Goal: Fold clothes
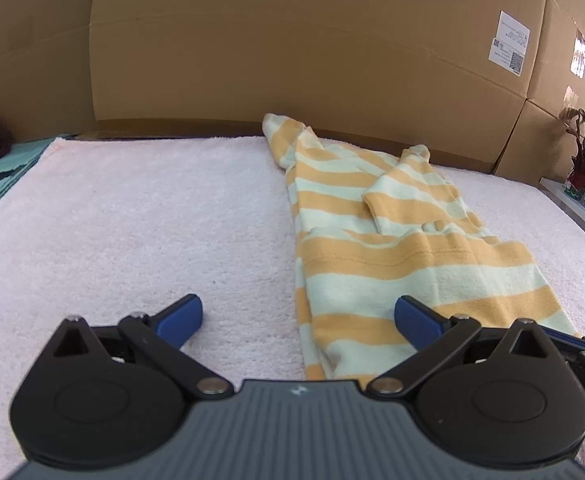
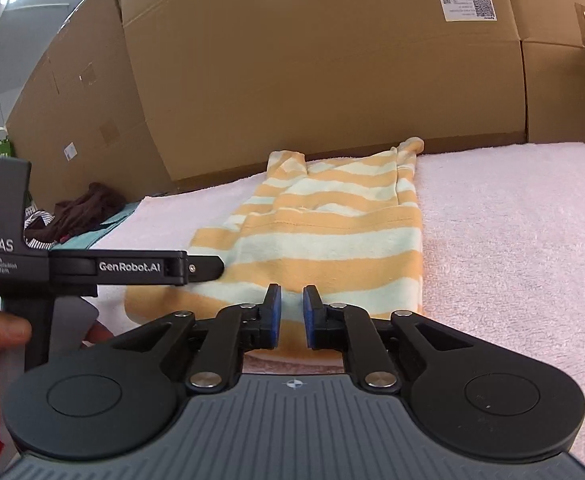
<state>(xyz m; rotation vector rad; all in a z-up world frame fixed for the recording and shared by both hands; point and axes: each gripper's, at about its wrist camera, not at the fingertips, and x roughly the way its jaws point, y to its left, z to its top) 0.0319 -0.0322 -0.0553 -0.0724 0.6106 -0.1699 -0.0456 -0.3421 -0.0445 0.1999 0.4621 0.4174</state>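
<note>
The orange and pale green striped soft shirt (image 1: 392, 256) lies half folded on the pink towel (image 1: 132, 220), sides in. Left tool (image 1: 298, 320) is wide; right tool (image 2: 291, 316) is nearly closed, holding nothing. Folding remains.

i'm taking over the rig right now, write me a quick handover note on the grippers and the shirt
Left gripper: open, holding nothing, low over the near left edge of the striped shirt.
Right gripper: nearly shut, low at the shirt's near hem; the pictures do not show cloth pinched between its pads.
Shirt: lies on the pink towel, in front of the cardboard boxes, lengthwise away from you.
Done: both sides and a sleeve appear folded inward, leaving a narrow strip.
Left: probably fold the near end up toward the collar, then set it aside. A dark heap of clothes waits off the towel's left edge.
</note>
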